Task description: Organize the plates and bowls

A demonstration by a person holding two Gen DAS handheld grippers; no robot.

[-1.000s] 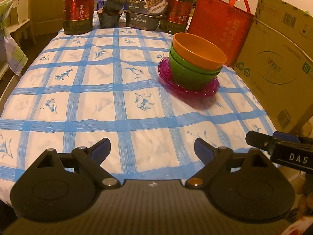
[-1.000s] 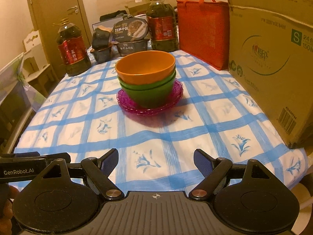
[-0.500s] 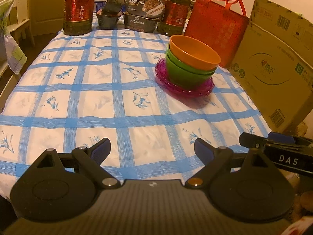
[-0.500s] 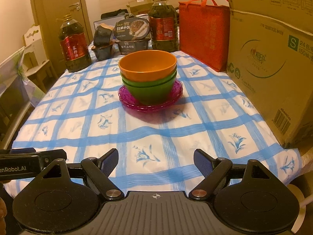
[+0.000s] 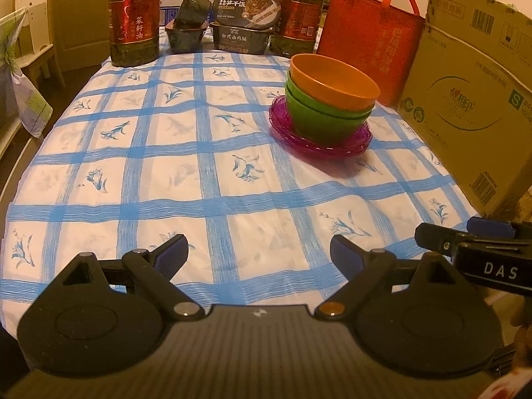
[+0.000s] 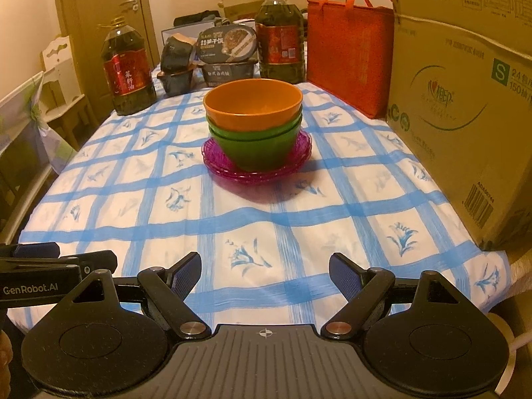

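Observation:
An orange bowl [image 5: 334, 81] [image 6: 252, 103] sits nested in two green bowls [image 5: 324, 121] [image 6: 257, 146], and the stack stands on stacked magenta plates [image 5: 319, 144] [image 6: 257, 171] on the blue-checked tablecloth [image 5: 199, 166] [image 6: 299, 219]. My left gripper [image 5: 259, 254] hangs open over the near table edge, well short of the stack, with nothing between its fingers. My right gripper [image 6: 264, 271] is also open and empty near the front edge, the stack straight ahead of it. Each gripper shows at the edge of the other's view.
Two large oil bottles [image 5: 134, 16] [image 6: 281, 40], dark food trays and boxed meals [image 5: 246, 30] line the far edge. A red bag [image 5: 372, 40] and a big cardboard box [image 5: 472, 99] [image 6: 465, 99] stand along the right side. A white chair [image 5: 30, 43] is at left.
Both views have drifted slightly; the bowl stack sits a little differently in frame. Both grippers stay open and nothing on the table has moved.

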